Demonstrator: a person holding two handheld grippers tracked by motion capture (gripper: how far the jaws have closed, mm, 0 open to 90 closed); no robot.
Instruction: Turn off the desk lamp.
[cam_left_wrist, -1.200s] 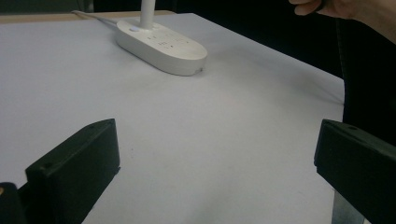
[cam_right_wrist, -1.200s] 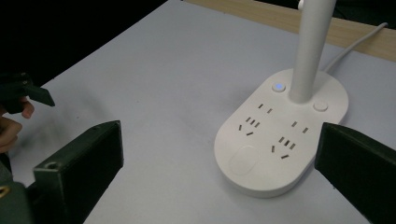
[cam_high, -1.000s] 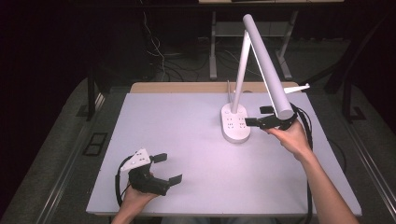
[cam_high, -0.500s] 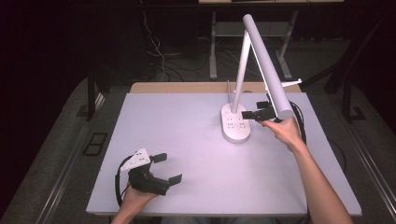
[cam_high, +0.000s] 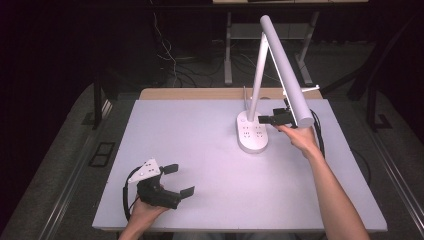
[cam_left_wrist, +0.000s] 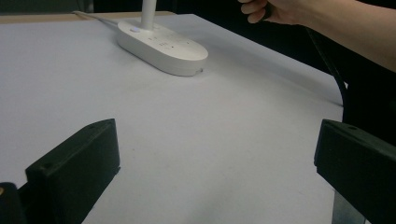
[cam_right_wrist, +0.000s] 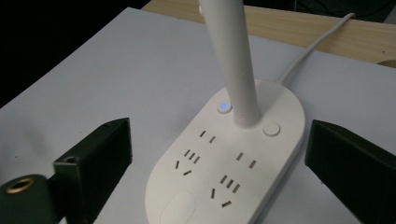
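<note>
Work in hand: the right gripper (cam_high: 267, 120) is closing in on the desk lamp (cam_high: 252, 134), most likely for a button on its base or for the upright arm (which of these, the pictures do not settle).
Lamp position: it stands at the far right of the white table (cam_high: 200, 150); its oval base (cam_right_wrist: 224, 172) lies flat, the white arm (cam_right_wrist: 233, 60) rises from the back of the base, and the long lamp head (cam_high: 286, 70) slopes down over the person's right hand (cam_high: 300, 139).
Base details: socket slots across the top, a small blue-lit button (cam_right_wrist: 224, 107) just left of the arm's foot, a round white button (cam_right_wrist: 271, 129) just right of it, and a white cord (cam_right_wrist: 317, 44) trailing off toward the wooden edge.
Right gripper: jaws spread wide, held above the base and astride it, touching nothing.
Left gripper (cam_high: 177, 180): jaws spread, empty, resting near the front left of the table, well apart from the lamp (its view shows the base (cam_left_wrist: 161, 44) far off).
Done so far: the approach only, as I judge it; the right gripper is lined up over the base.
Left to do: the contact itself, whether a press or a grip, and whatever follows from it.
</note>
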